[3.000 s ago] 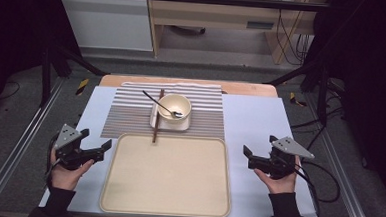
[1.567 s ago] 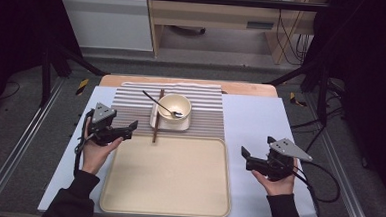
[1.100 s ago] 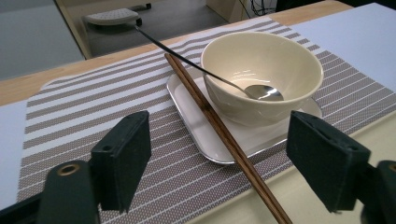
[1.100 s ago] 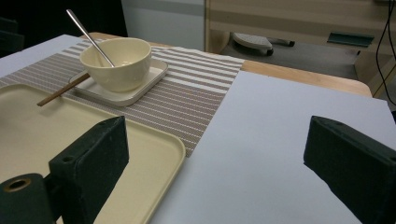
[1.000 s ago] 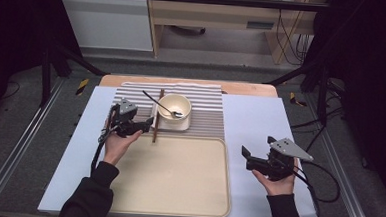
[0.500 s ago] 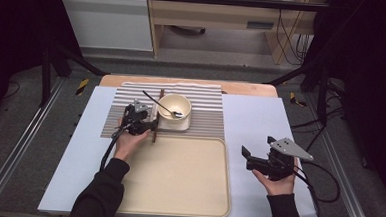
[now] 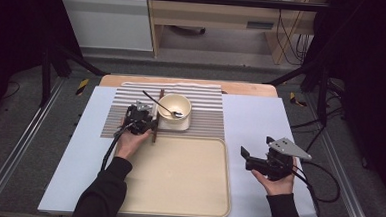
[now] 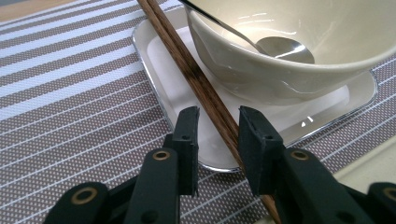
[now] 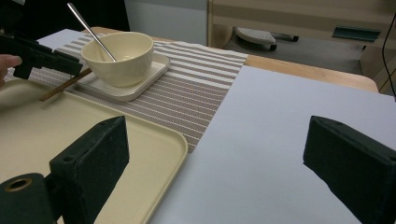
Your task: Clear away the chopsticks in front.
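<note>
Left gripper (image 8: 215, 122) at chopsticks (image 8: 191, 74); jaws have just been closing, chopsticks between them, gap still showing on one side.
Just beyond its tips: white square plate (image 8: 159, 60), chopsticks resting on its rim; cream bowl (image 8: 280, 70) on it, spoon (image 8: 285, 49) inside; striped placemat (image 8: 70, 93) beneath; well apart, right gripper (image 9: 215, 154) spread wide, holding nothing.

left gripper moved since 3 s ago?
Yes. The left gripper went from the table's left edge, beside the tray, forward and right to the chopsticks by the bowl. Its jaws have just been closing around them.
</note>
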Demonstrator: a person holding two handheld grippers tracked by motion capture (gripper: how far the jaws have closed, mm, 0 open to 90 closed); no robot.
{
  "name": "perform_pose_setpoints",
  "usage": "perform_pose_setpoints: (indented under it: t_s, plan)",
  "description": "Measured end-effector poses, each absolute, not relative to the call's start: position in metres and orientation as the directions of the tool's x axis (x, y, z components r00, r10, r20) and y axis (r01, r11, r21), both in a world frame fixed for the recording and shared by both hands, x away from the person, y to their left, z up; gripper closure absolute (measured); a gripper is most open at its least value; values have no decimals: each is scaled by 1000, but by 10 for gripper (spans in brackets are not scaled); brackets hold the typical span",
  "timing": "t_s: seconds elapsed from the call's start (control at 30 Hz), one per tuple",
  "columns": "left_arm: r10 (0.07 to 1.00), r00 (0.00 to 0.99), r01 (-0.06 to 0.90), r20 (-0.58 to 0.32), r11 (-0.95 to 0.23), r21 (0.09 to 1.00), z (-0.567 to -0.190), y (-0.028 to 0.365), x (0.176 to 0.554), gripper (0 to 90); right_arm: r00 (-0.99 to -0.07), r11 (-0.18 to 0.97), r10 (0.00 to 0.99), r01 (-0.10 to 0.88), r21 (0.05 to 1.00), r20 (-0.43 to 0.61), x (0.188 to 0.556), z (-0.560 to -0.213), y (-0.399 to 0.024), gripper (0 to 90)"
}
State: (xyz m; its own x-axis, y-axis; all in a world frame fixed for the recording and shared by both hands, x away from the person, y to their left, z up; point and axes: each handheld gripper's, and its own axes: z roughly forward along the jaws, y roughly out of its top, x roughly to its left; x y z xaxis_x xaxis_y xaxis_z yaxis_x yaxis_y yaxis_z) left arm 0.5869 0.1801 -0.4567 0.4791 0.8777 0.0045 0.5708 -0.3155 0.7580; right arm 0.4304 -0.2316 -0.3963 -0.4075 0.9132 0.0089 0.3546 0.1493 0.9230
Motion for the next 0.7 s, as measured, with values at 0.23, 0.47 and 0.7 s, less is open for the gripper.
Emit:
perform_pose_setpoints:
  t_s: [0.23, 0.47, 0.7]
  plan:
    - [876, 482, 582, -2, -319, 748, -461, 176, 589, 753, -409, 150, 912, 355, 923, 10, 430, -396, -232, 74]
    - [886, 464, 586, 12, -317, 746, -460, 178, 588, 813, -409, 152, 913, 359, 921, 9, 431, -397, -231, 76]
    - [889, 457, 593, 8, -311, 743, -459, 181, 589, 808, -412, 154, 911, 361, 920, 9, 431, -397, -230, 76]
